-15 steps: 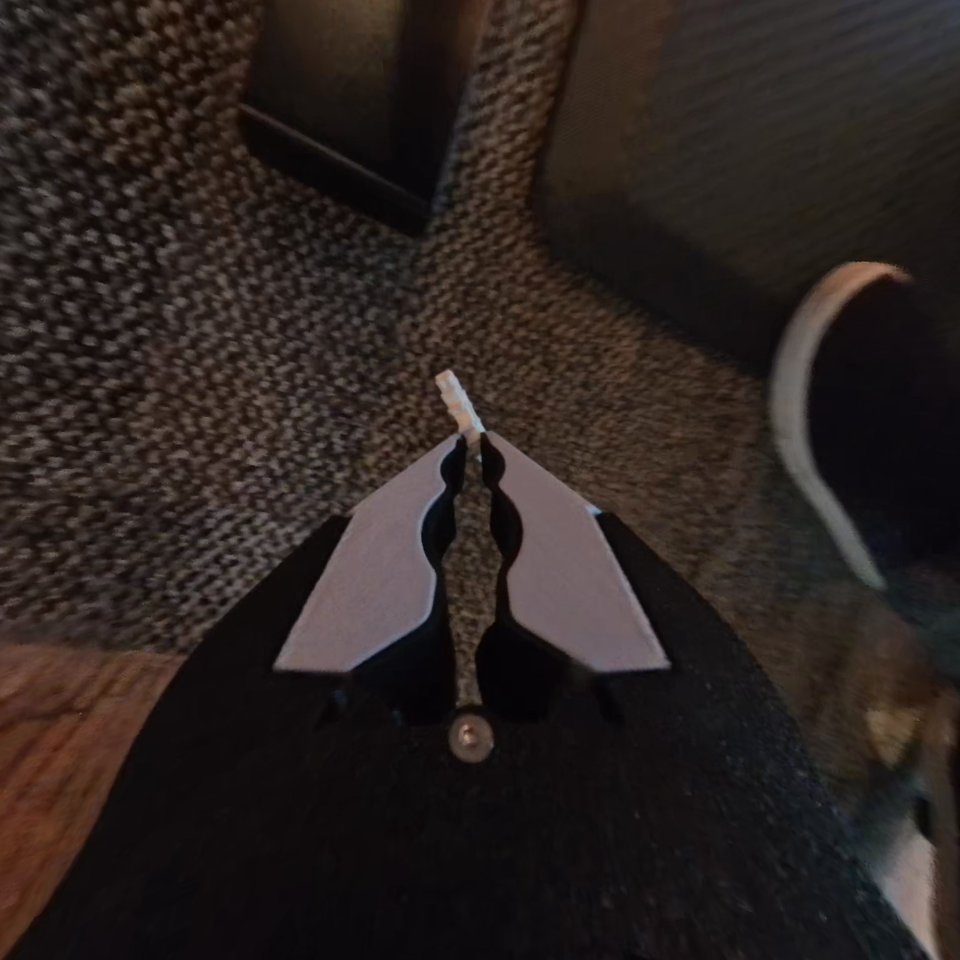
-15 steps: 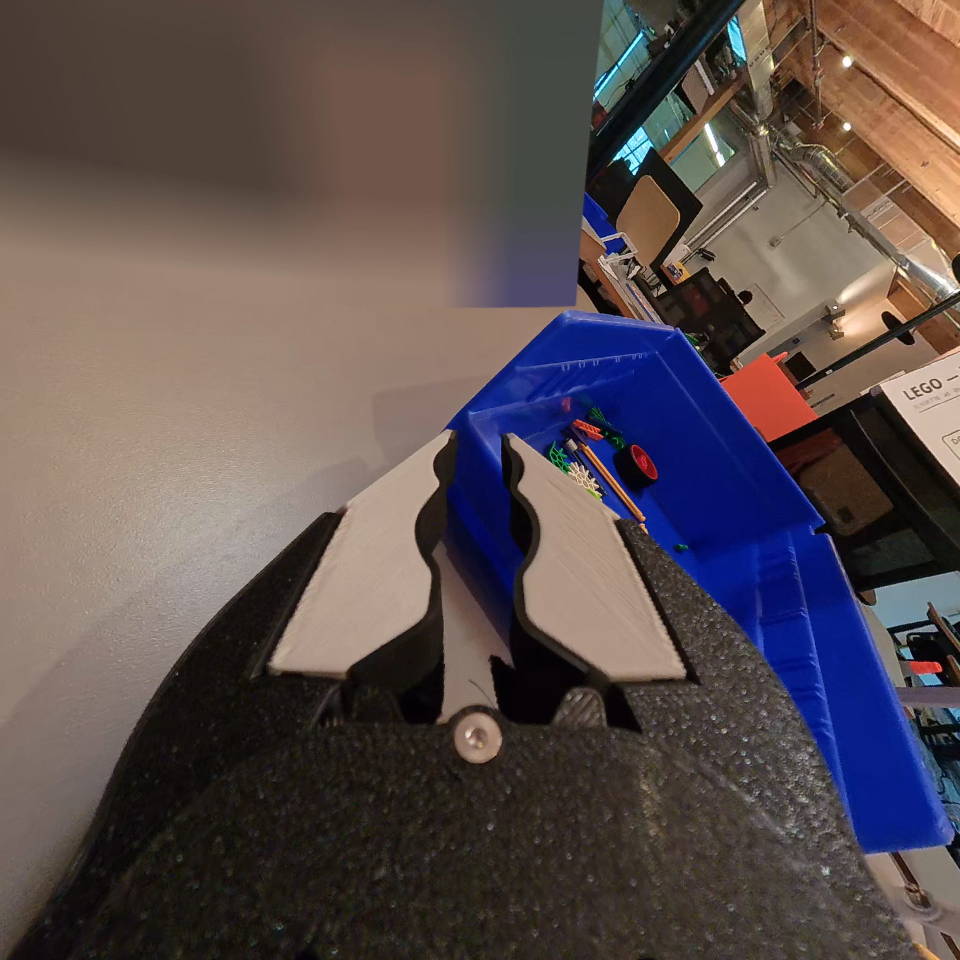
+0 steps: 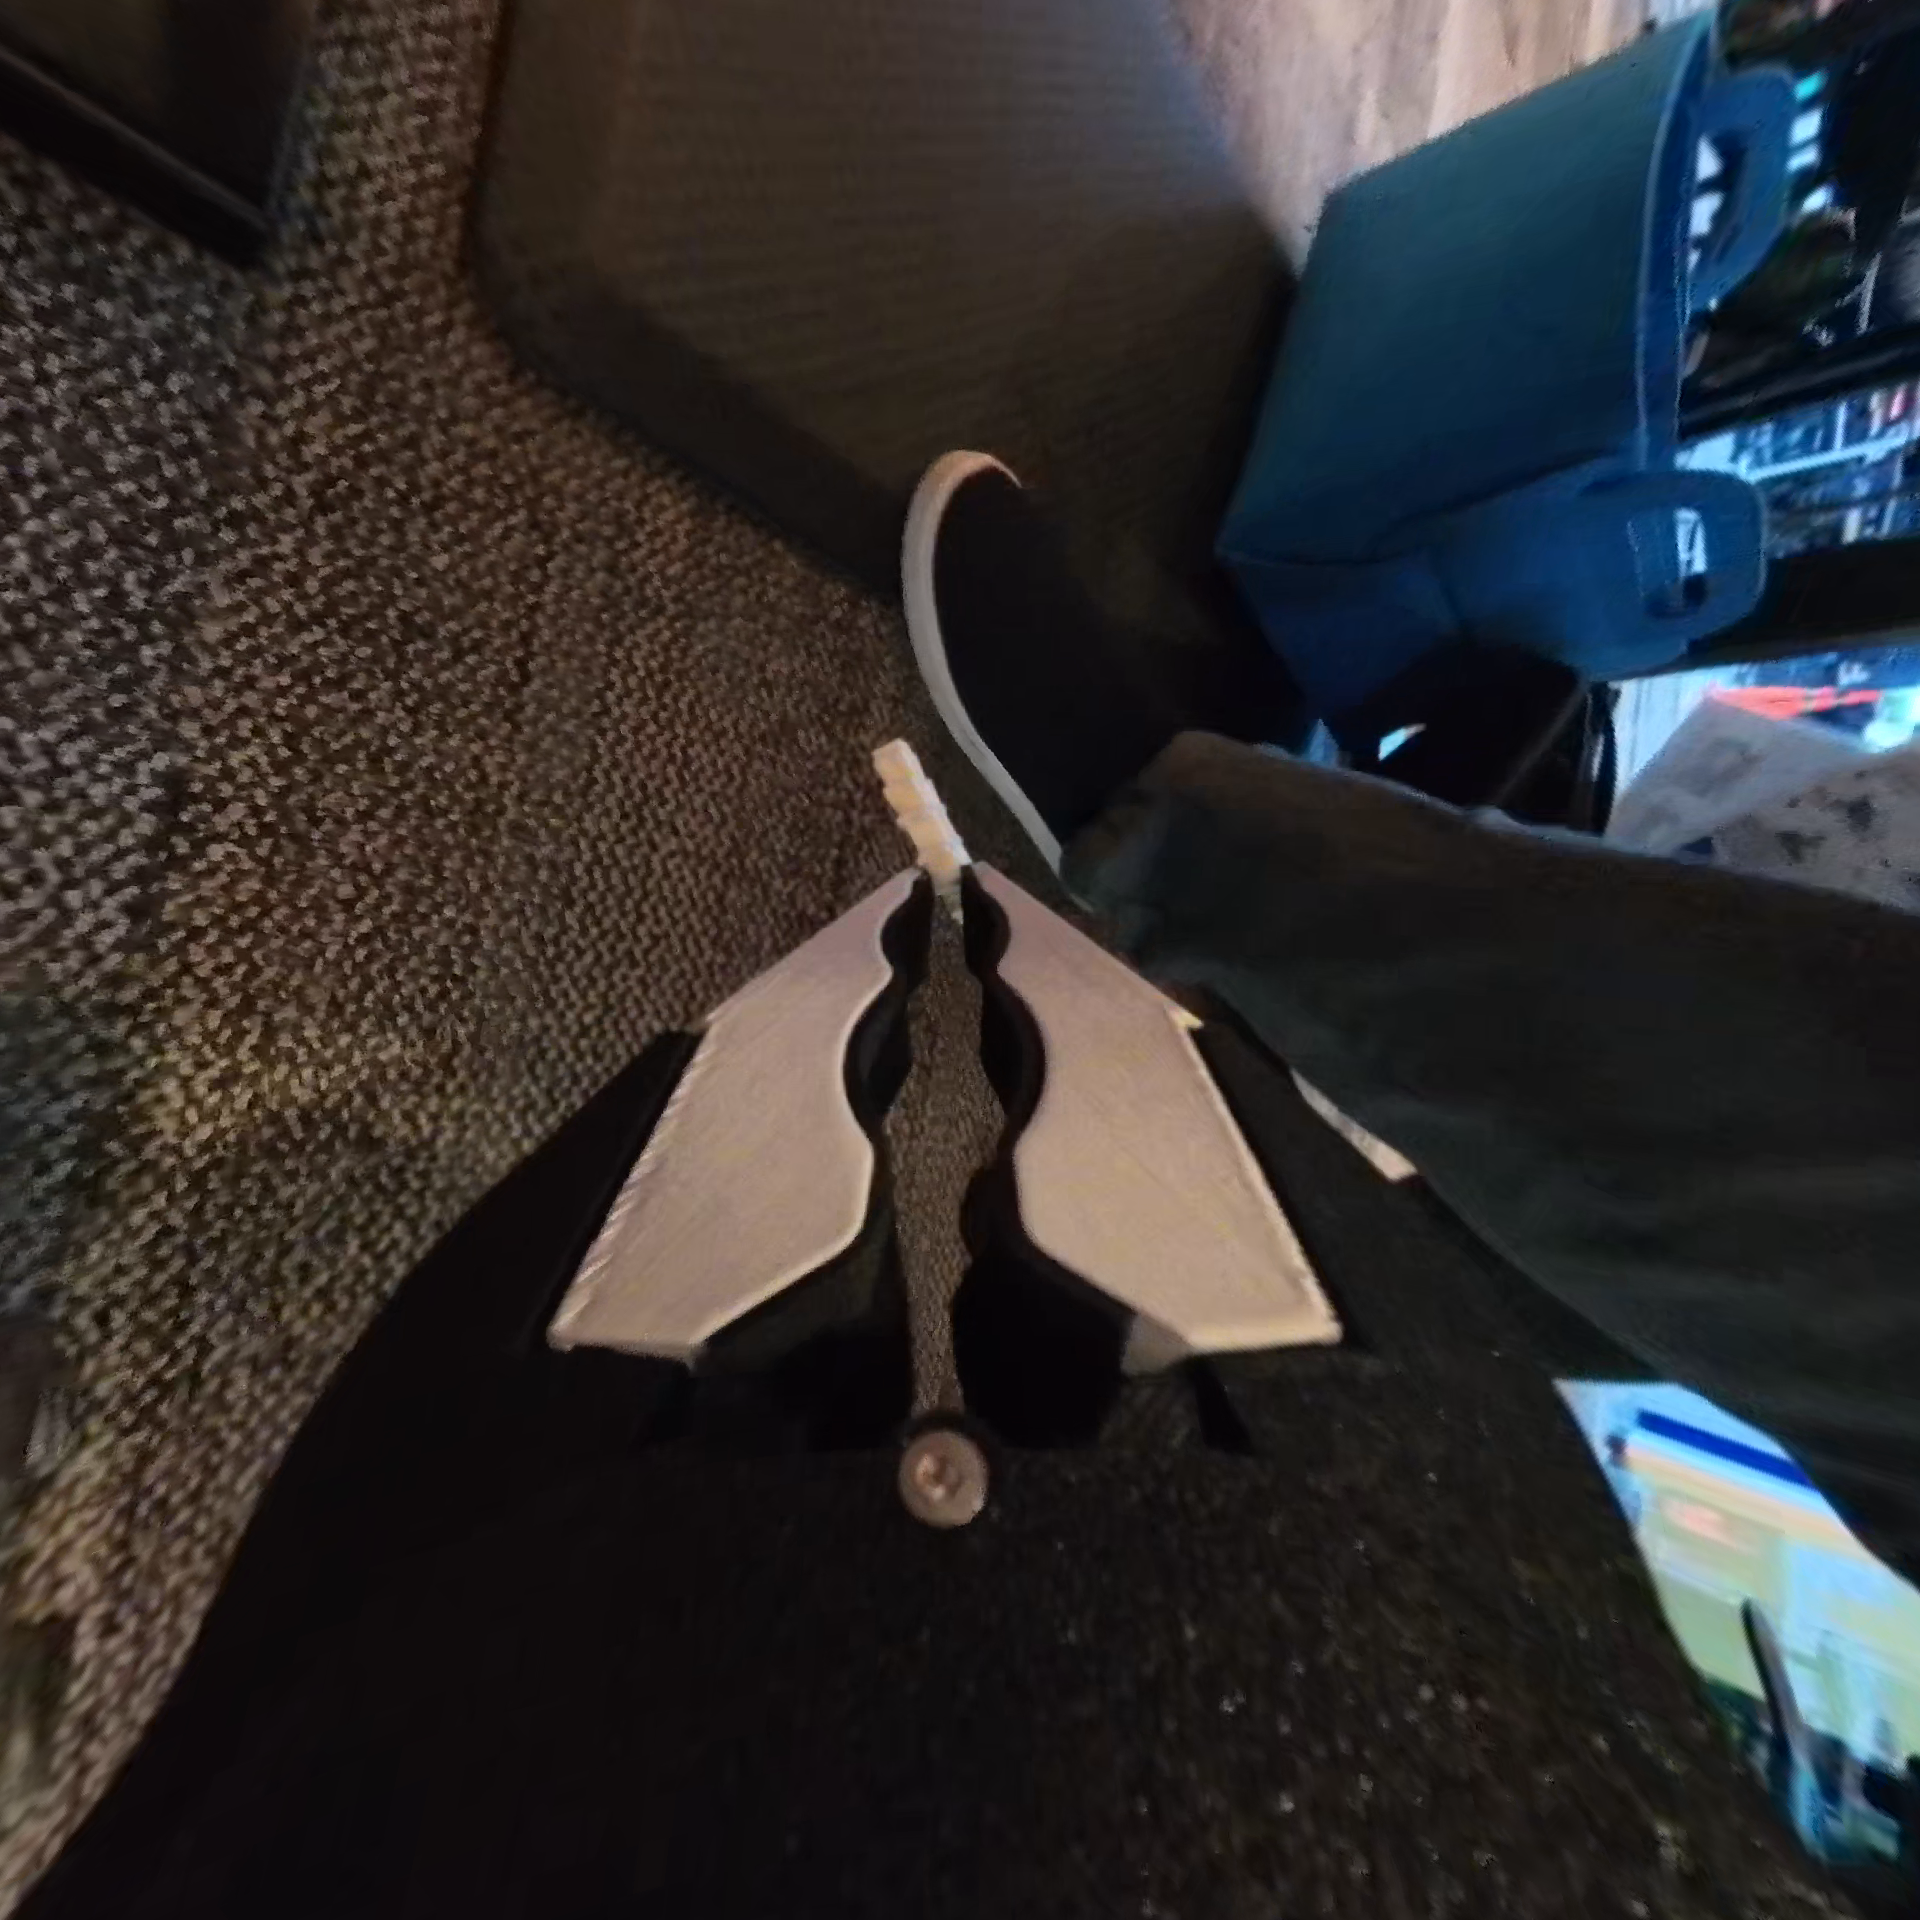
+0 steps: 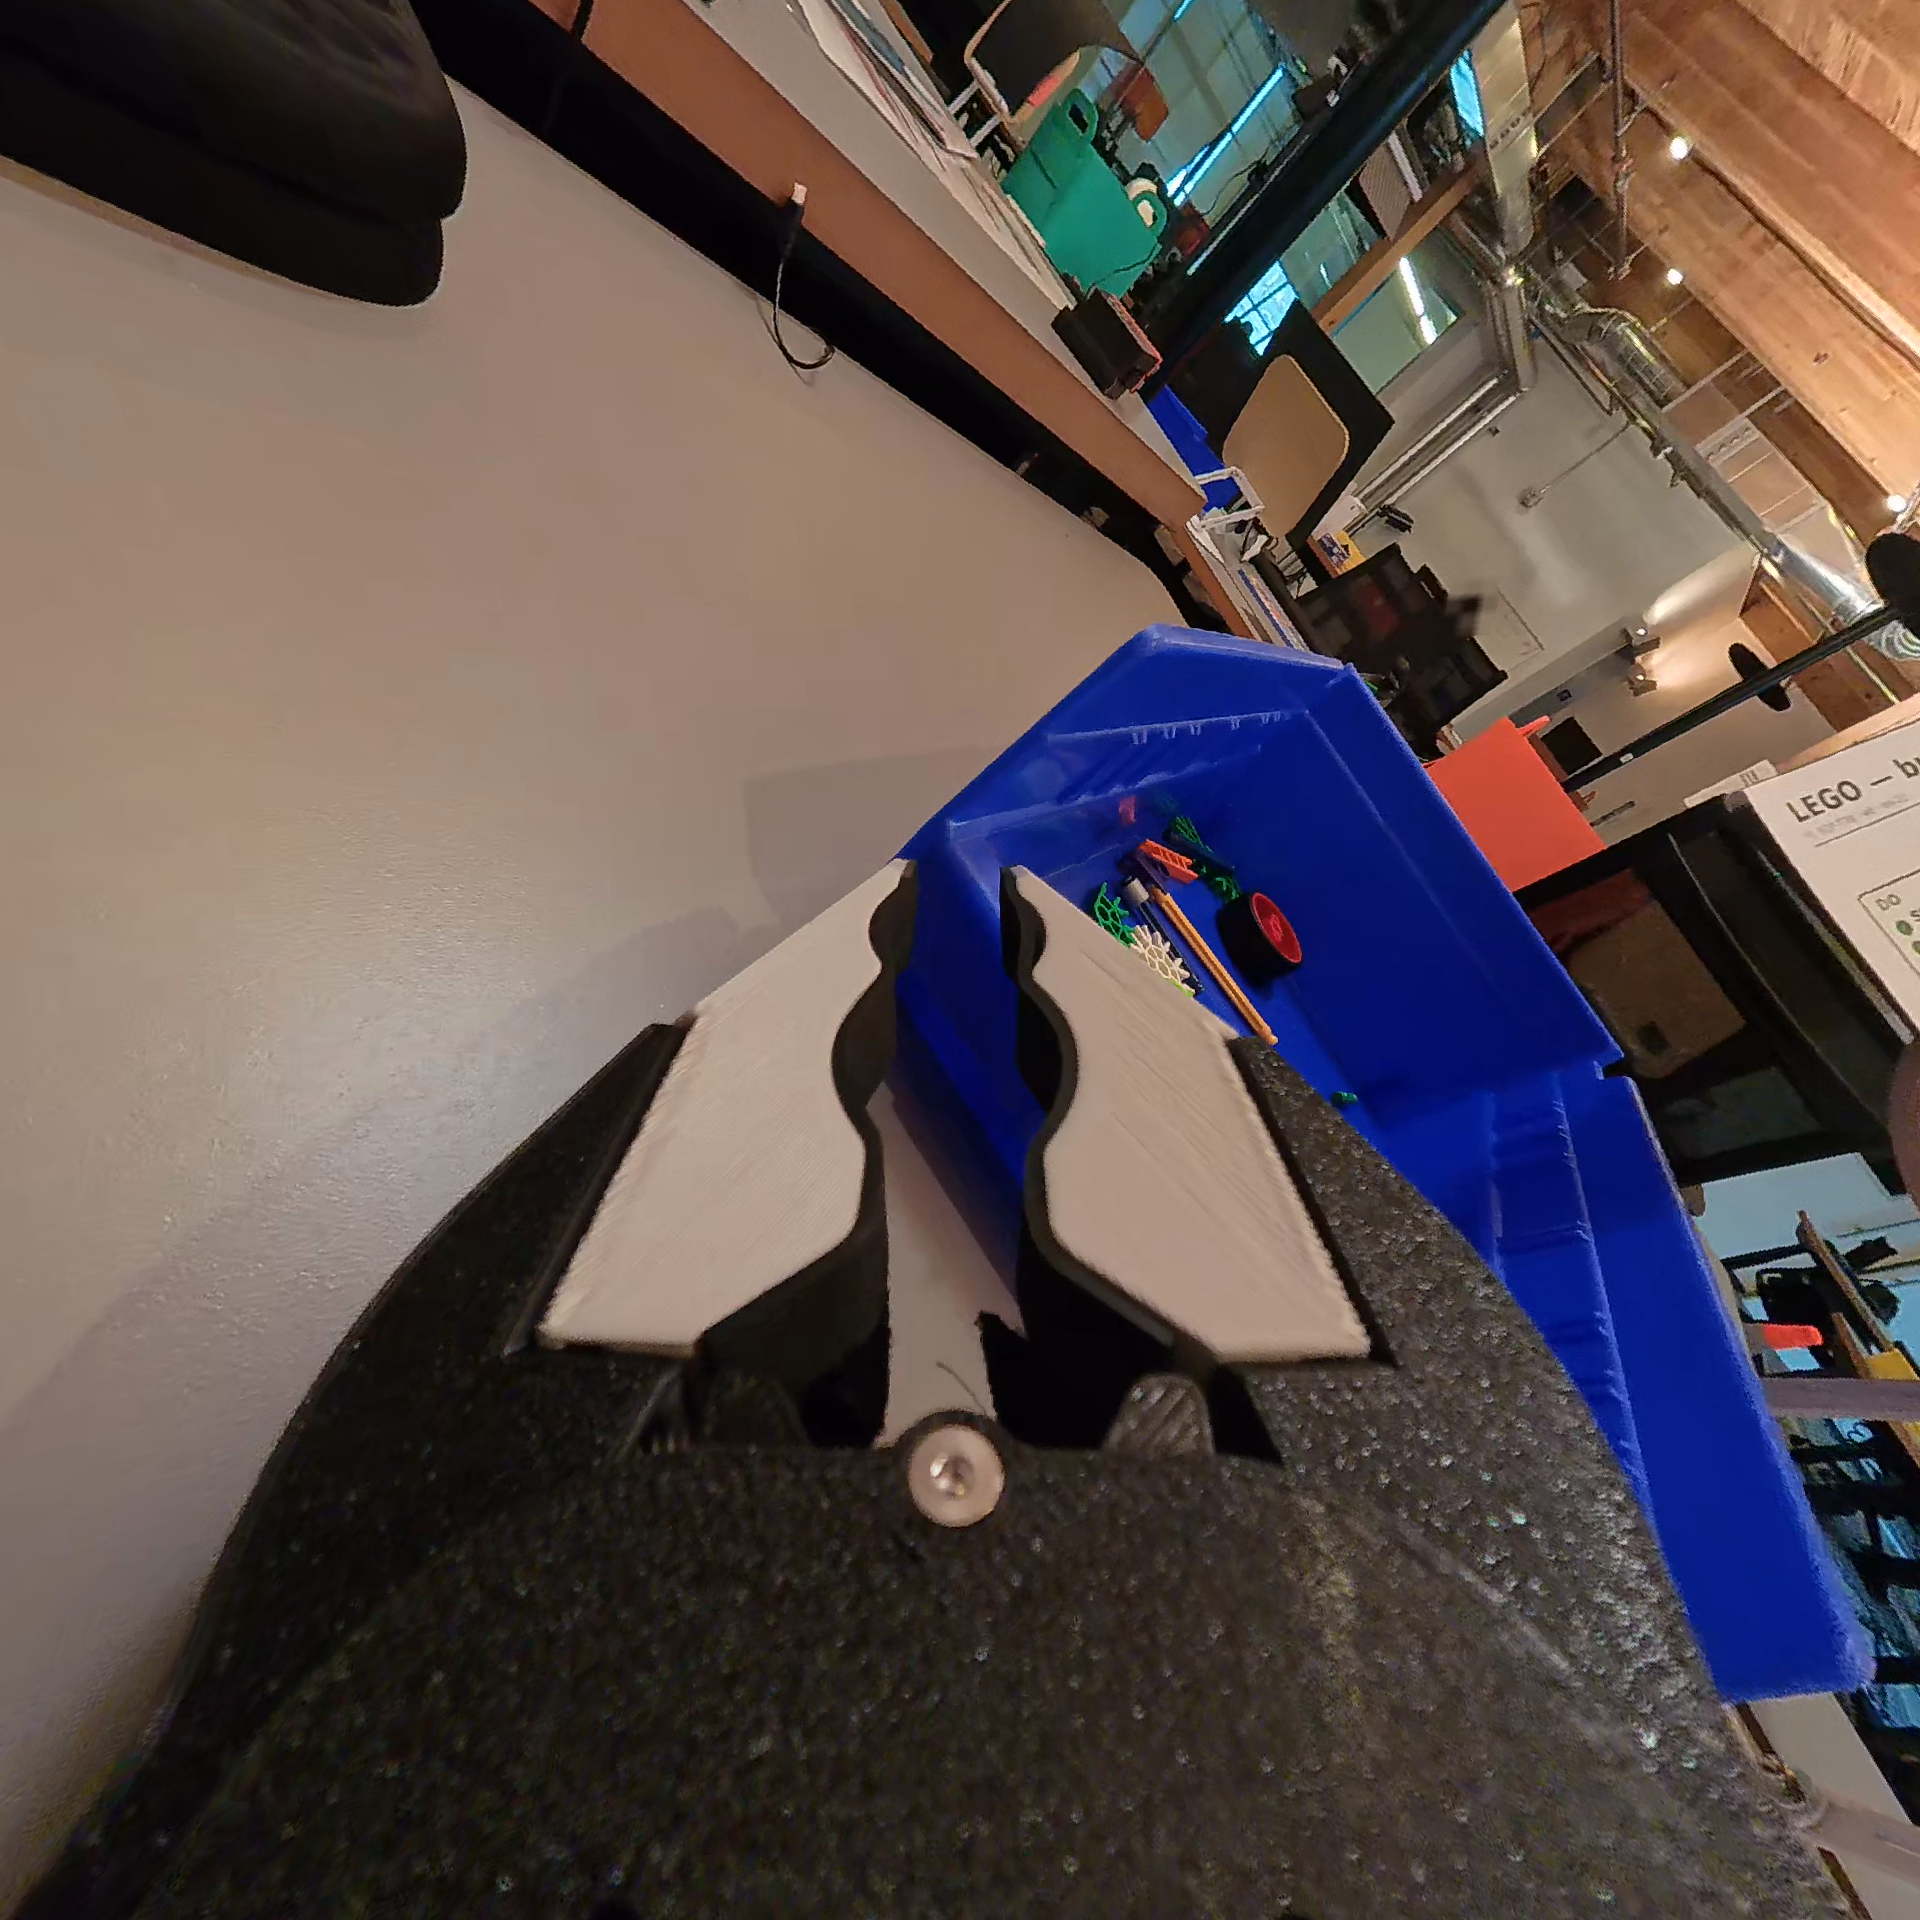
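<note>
**Inspector:** White toothed piece (image 3: 916,802), small and plastic, is clamped at the very tips of the left gripper (image 3: 943,875). Most of it sticks out ahead of the tips, over the speckled carpet (image 3: 416,727).

**Clerk:** So that gripper is pointing down?

**Inspector:** Toward the floor, yes. A dark shoe with a white sole edge (image 3: 940,623) is just beyond the piece, and a dark trouser leg (image 3: 1558,1039) fills the right of that view. My judgement: the piece is held at one end so the free end stays clear.

**Clerk:** And the right gripper (image 4: 958,891)?

**Inspector:** Its jaws stand apart with nothing between them. It hangs over the white tabletop (image 4: 468,675), its tips lined up with the near corner of a blue bin (image 4: 1403,904). I cannot tell whether they touch the wall.

**Clerk:** Contents of the bin?

**Inspector:** A few small toy parts on the floor of it: a black wheel with a red hub (image 4: 1262,937), an orange rod (image 4: 1210,966), a white gear (image 4: 1164,951) and green lattice bits (image 4: 1114,906). They lie together near the back corner. A black bag (image 4: 229,135) sits on the far end of the table.
</note>
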A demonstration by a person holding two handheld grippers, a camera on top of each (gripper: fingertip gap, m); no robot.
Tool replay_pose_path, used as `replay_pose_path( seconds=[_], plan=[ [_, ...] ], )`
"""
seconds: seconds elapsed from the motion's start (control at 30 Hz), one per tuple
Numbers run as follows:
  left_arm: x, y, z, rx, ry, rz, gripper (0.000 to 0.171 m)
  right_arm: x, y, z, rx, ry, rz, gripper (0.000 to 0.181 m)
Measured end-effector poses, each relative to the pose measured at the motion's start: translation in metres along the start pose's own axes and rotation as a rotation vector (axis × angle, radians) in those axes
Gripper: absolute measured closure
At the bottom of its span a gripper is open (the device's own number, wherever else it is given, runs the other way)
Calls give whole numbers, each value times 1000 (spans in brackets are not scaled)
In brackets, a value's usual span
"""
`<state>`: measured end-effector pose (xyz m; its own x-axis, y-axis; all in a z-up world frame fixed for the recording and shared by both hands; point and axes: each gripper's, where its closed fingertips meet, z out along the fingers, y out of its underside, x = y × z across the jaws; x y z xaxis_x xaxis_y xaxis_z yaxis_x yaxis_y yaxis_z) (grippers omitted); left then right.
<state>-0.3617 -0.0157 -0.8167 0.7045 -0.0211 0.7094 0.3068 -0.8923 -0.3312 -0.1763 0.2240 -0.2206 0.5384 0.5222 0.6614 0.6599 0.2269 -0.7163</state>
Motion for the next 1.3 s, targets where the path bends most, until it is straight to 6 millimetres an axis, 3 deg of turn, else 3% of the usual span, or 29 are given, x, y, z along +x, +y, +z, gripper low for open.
replay_pose_path(
  seconds=[0.13, 0.23, 0.37, 0.47, 0.53, 0.63, 0.7, 0.73, 0.8, 0.9, 1.0, 1.07, 1.2, 1.3],
  plan=[
    [38, 29, -38, -68, -69, 182, 168, 0, 0, 0, -1, 7, -6, 167],
    [71, 36, -87, -34, -123, 276, 168, 0, -1, -1, 5, 9, -10, 167],
    [89, 51, -174, -20, -276, 313, 168, -1, -4, -2, 20, 12, -23, 167],
    [100, 67, -250, 59, -387, 231, 168, -2, -6, -4, 29, 8, -34, 170],
    [115, 77, -301, 108, -479, 277, 168, 1, -11, -10, 52, 29, -60, 172],
    [151, 86, -366, 149, -591, 373, 168, 8, -19, -21, 84, 48, -71, 175],
    [187, 84, -399, 203, -597, 415, 168, 13, -20, -32, 102, 59, -82, 175],
    [216, 82, -410, 225, -566, 455, 168, 17, -21, -39, 109, 64, -77, 175],
    [284, 75, -416, 253, -476, 556, 168, 26, -24, -57, 140, 72, -46, 175],
    [401, 42, -397, 370, -293, 727, 168, 37, -25, -85, 189, 83, -6, 175],
    [510, -16, -360, 517, -110, 863, 168, 33, -21, -111, 233, 54, -8, 175],
    [565, -67, -333, 606, -37, 952, 168, 24, -20, -132, 280, 3, 0, 176],
    [638, -184, -271, 671, -8, 1105, 168, 32, -2, -170, 307, 3, 12, 177],
    [661, -281, -218, 655, -75, 1145, 168, 54, 29, -181, 254, -24, 140, 177]
  ],
)
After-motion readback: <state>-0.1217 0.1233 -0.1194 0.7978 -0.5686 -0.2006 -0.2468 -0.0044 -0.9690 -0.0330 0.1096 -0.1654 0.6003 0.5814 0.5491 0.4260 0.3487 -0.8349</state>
